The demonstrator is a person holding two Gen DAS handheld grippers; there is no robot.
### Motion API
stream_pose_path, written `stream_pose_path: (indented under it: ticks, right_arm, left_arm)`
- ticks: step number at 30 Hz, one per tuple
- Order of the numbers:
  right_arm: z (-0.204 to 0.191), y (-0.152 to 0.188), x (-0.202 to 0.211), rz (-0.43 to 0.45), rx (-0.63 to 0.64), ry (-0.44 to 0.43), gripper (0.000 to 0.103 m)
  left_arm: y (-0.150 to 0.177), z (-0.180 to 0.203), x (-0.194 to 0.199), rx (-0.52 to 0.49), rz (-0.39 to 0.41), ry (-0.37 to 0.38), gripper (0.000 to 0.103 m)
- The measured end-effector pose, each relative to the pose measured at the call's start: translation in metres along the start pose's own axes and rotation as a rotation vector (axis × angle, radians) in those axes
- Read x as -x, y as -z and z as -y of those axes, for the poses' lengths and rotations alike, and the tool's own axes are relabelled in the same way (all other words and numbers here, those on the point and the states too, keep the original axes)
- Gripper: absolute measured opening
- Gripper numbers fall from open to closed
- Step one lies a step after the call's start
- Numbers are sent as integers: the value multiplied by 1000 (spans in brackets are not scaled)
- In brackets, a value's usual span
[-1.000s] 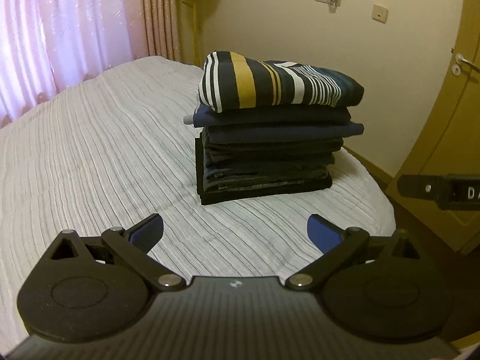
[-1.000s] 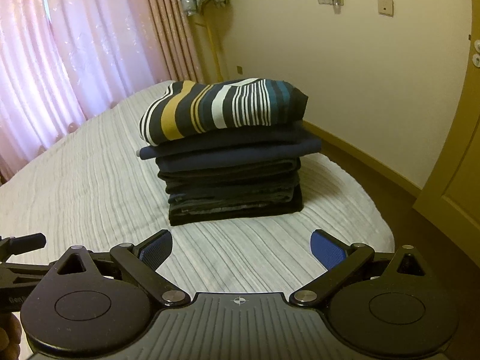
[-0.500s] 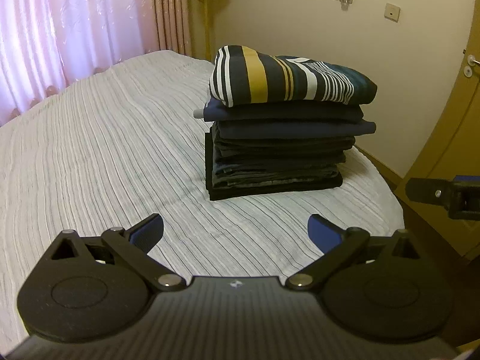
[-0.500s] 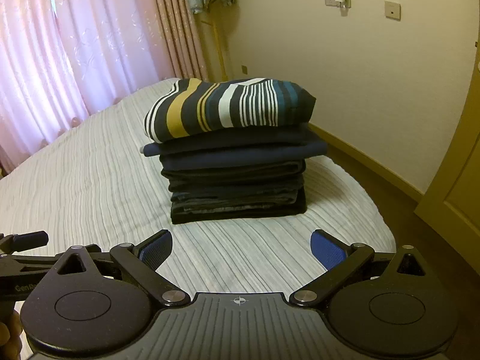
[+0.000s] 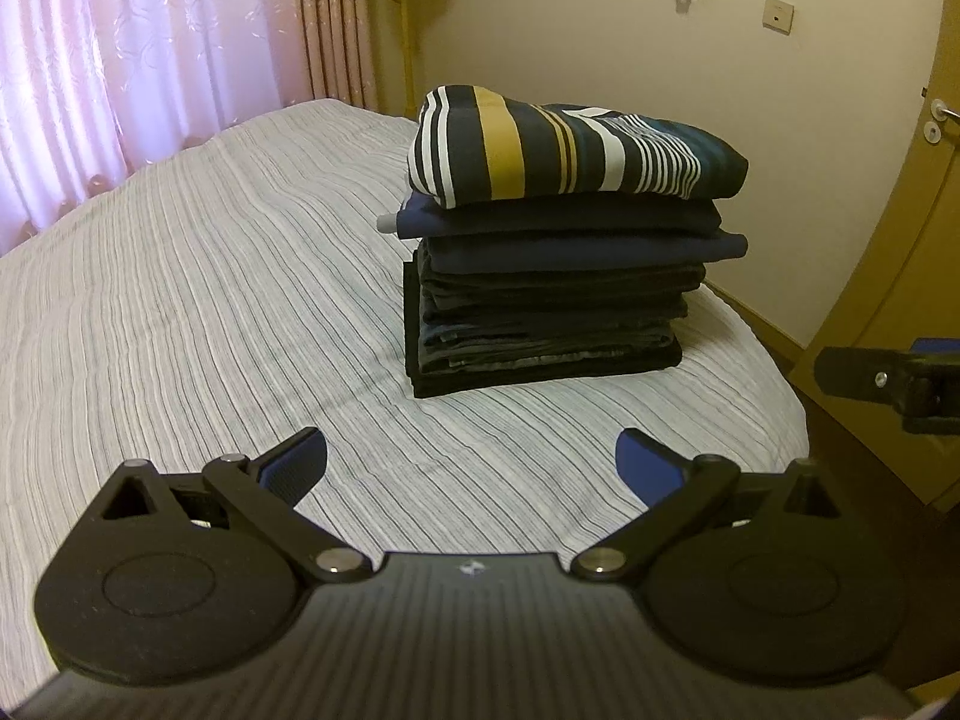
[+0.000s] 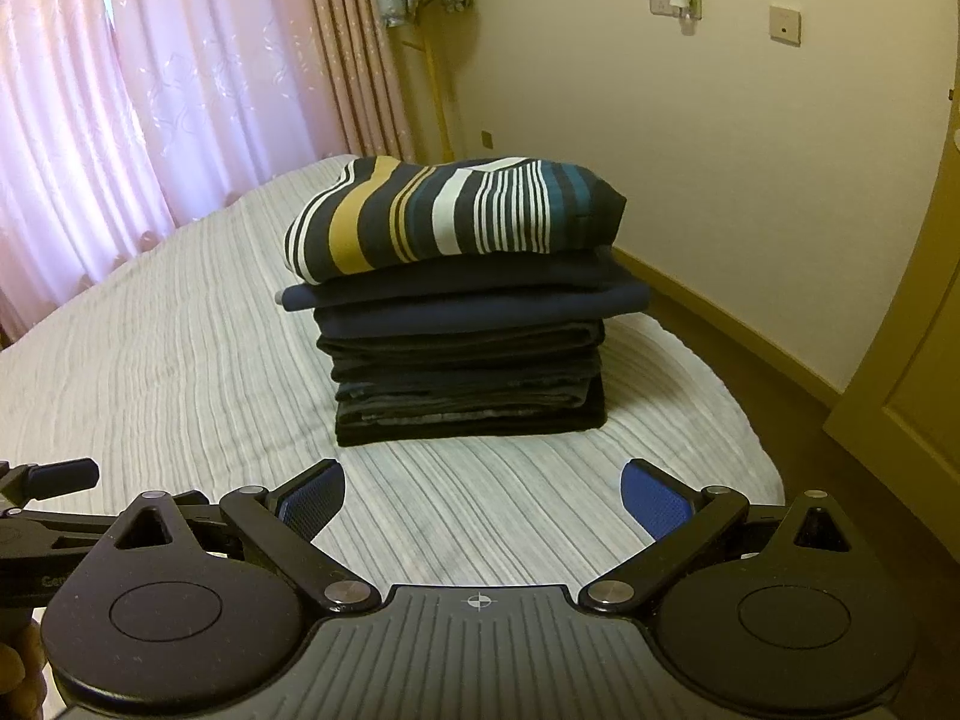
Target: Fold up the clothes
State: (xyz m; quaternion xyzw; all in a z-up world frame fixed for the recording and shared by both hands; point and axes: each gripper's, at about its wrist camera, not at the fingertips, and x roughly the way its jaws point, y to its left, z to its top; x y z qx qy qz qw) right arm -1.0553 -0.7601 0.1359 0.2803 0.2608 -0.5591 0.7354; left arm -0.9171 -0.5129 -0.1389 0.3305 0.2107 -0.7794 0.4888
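Observation:
A neat stack of folded dark clothes (image 5: 552, 312) (image 6: 468, 372) stands on the bed, topped by a folded striped shirt (image 5: 570, 156) (image 6: 450, 216) in navy, white, mustard and teal. My left gripper (image 5: 471, 459) is open and holds nothing, a short way in front of the stack. My right gripper (image 6: 483, 495) is likewise open with nothing in it, facing the stack from a similar distance. Part of the right gripper (image 5: 888, 381) shows at the right edge of the left wrist view. The left gripper's side (image 6: 48, 492) shows at the left edge of the right wrist view.
The bed (image 5: 180, 300) (image 6: 150, 360) has a grey striped cover, and its rounded end falls away just right of the stack. Pink curtains (image 5: 150, 60) hang at the far left. A cream wall (image 6: 720, 150) and a wooden door (image 5: 900, 210) stand to the right.
Both views have drifted a little: the stack sits slightly further right and lower in the frames than a second ago. Both grippers stay open and nothing on the bed has moved.

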Motion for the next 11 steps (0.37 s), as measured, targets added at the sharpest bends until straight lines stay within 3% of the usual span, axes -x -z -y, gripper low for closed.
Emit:
stream_pose_path:
  ticks: [11]
  right_arm:
    - [0,0,-1,-3,8,-2,101]
  left_arm:
    - [0,1,0,-3,13,2,102]
